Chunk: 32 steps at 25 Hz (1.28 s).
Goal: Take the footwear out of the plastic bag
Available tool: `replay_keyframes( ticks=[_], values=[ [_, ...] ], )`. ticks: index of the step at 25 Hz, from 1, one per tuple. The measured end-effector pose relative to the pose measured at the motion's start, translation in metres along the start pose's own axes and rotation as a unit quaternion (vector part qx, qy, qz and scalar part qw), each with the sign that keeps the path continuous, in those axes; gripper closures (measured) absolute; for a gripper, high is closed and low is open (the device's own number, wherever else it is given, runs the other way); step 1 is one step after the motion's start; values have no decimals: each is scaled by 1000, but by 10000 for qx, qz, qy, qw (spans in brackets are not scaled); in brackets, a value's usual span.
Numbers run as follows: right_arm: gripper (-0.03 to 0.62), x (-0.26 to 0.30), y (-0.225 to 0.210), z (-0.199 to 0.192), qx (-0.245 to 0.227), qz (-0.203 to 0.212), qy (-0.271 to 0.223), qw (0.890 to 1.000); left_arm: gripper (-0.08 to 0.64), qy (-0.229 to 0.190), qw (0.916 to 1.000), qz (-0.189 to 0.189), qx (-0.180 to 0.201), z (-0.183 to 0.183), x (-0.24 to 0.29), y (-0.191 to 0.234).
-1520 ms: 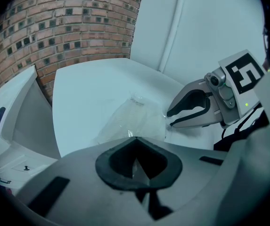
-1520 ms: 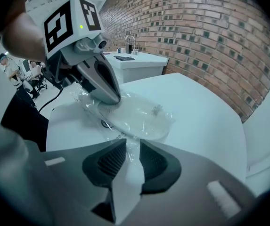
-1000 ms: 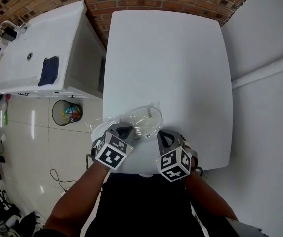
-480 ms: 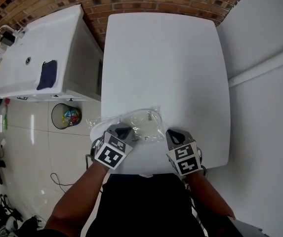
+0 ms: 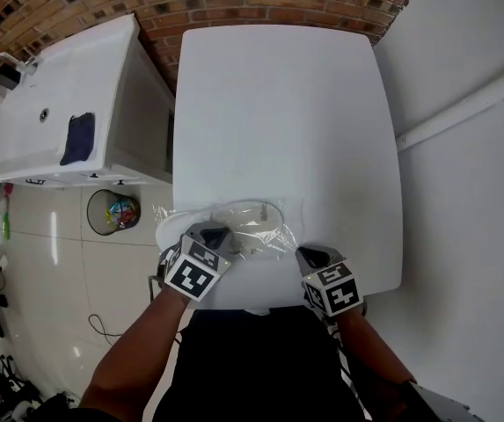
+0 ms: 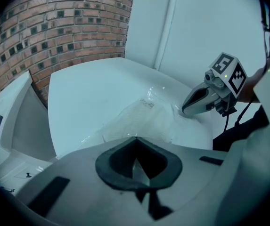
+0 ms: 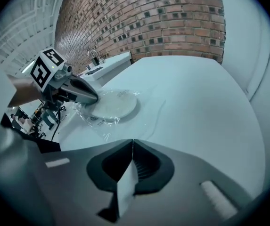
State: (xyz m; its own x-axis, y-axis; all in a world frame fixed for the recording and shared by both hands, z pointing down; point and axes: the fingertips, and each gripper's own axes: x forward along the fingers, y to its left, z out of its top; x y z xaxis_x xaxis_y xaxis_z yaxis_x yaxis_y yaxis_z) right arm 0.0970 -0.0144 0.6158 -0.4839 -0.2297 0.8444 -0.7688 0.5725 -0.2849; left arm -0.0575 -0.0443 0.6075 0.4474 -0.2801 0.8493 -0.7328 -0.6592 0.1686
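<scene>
I am holding the plastic bag (image 5: pixel 280 236) pinched in the closed fingers of the left gripper (image 5: pixel 219 234) and right gripper (image 5: pixel 310 253), planning an even sideways pull to expose the footwear (image 5: pixel 244 214).

Plastic bag (image 5: pixel 280 236) is laid at the near edge of the table (image 5: pixel 287 104), with the footwear (image 5: pixel 244 213) enclosed in it. The bag is pinched at its left end by the left gripper (image 5: pixel 219 234) and, seemingly, at its right end by the right gripper (image 5: pixel 309 253). A counter (image 5: pixel 49 104) is set left of the table, and a bin (image 5: pixel 111 211) is placed on the floor before it.
</scene>
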Motion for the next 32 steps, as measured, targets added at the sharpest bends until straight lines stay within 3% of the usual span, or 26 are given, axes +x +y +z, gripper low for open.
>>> replay_keyframes(
  ticks=[4, 8, 10, 13, 16, 22, 24, 32],
  values=[
    [569, -4, 1, -19, 340, 332, 232, 9986, 554, 25, 9998, -151, 157, -3, 0, -10],
    [541, -21, -28, -4, 85, -241, 6, 9997, 554, 107, 9994, -130, 308, -7, 0, -13],
    [538, -26, -31, 21, -119, -307, -329, 9989, 552, 114, 9992, -83, 387, -7, 0, -13],
    [535, -23, -16, 65, -655, -143, -809, 9945, 554, 115, 9991, -32, 413, -7, 1, -13],
    [534, -9, 9, 94, -1448, 2, -981, 9846, 554, 116, 9991, -25, 417, -6, 1, -14],
    [545, 33, 29, 78, -2744, -106, -264, 9612, 552, 208, 9982, -16, 563, -5, 1, -14],
    [558, 35, 27, 72, -2686, -94, -244, 9629, 552, 245, 9979, -21, 607, -4, 2, -14],
    [540, 25, 26, 52, -1719, 297, -331, 9841, 552, 255, 9975, 53, 662, 3, 4, -8]
  ],
)
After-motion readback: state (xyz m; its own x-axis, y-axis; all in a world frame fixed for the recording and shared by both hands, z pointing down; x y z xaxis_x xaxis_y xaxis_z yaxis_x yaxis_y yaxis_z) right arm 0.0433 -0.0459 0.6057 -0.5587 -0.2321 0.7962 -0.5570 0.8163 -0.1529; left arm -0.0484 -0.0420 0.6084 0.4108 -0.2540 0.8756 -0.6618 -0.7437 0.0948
